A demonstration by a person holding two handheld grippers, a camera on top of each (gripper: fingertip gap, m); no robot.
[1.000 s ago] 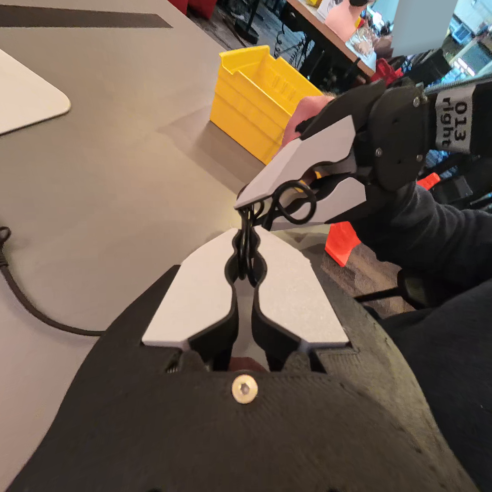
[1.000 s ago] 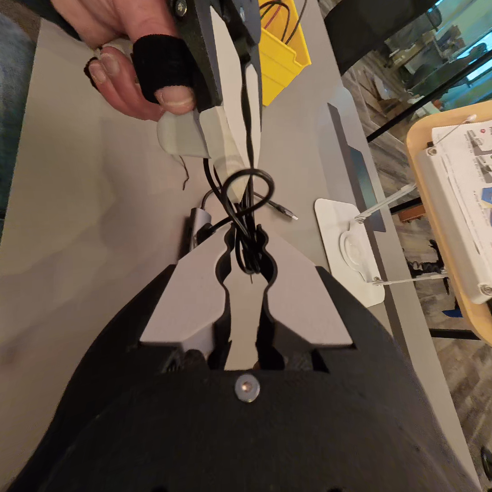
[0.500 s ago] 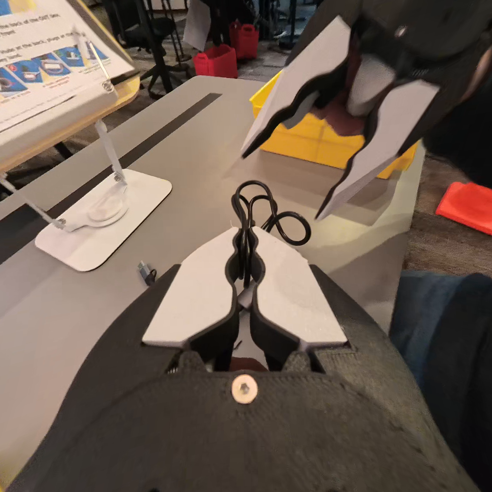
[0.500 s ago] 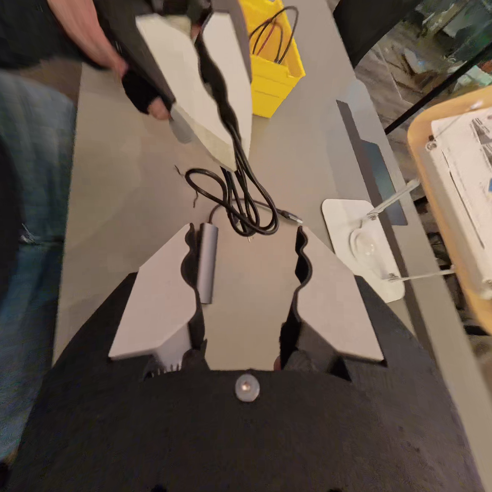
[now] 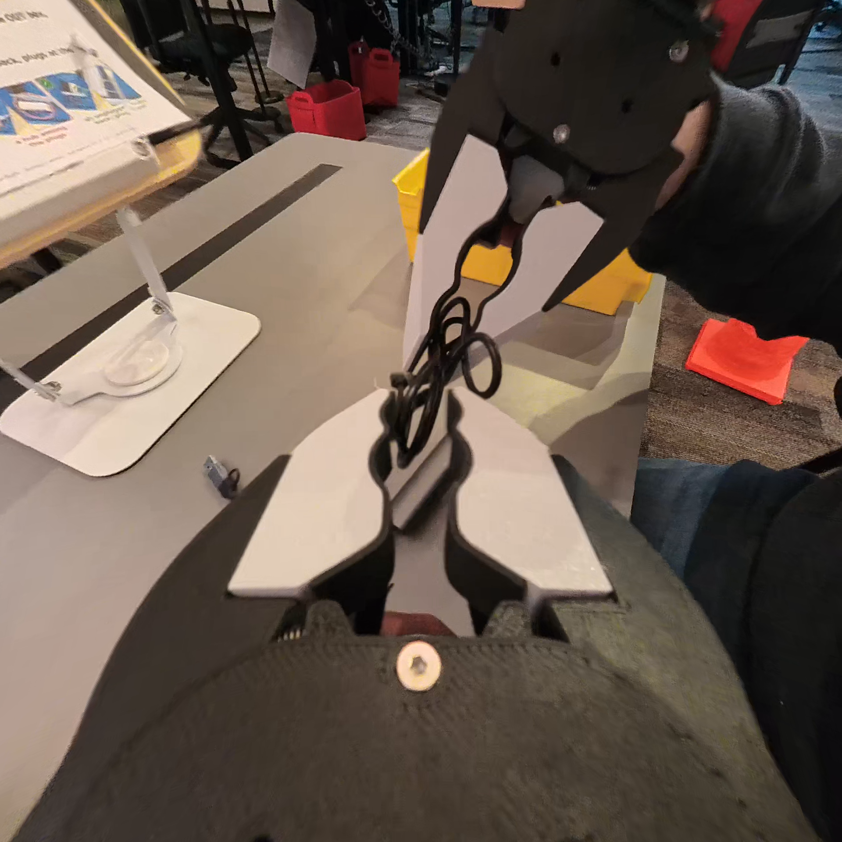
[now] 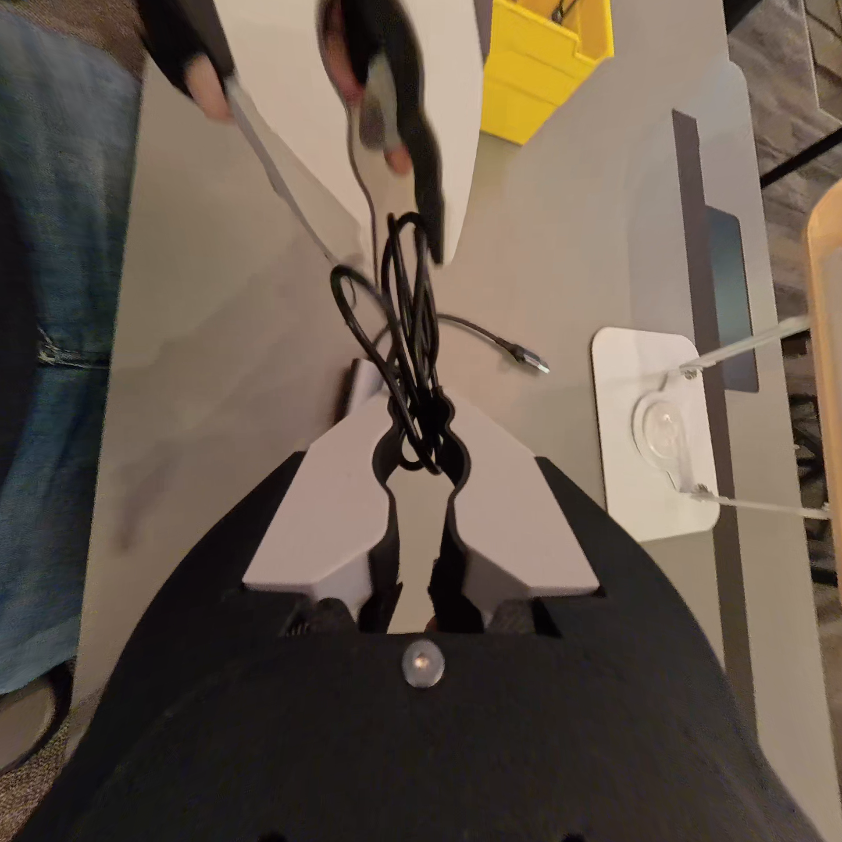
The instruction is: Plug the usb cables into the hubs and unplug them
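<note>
A black USB cable bundle point(image 5: 437, 364) hangs in loops above the grey table. My right gripper point(image 6: 421, 410) is shut on the bundle point(image 6: 410, 328); in the left wrist view it comes down from above point(image 5: 460, 305). My left gripper point(image 5: 419, 405) is open, with the bundle's lower loops loose between its tips. In the right wrist view it shows at the top point(image 6: 410, 246). A grey hub point(image 5: 419, 487) lies on the table under both grippers point(image 6: 364, 378). One cable end with its plug point(image 6: 531, 360) lies on the table point(image 5: 216, 471).
A yellow bin point(image 5: 592, 282) holding more cables stands at the table's far end point(image 6: 537, 68). A white stand base point(image 5: 127, 387) carries an instruction board point(image 5: 68, 114). Red bins point(image 5: 328, 109) sit on the floor. The person's legs point(image 6: 54, 228) are at the table edge. Tip to tip, the grippers are about 5 cm apart.
My right gripper let go of the bundle, then shut on it again. My left gripper, shut on the bundle before, has opened. The views swung toward the stand.
</note>
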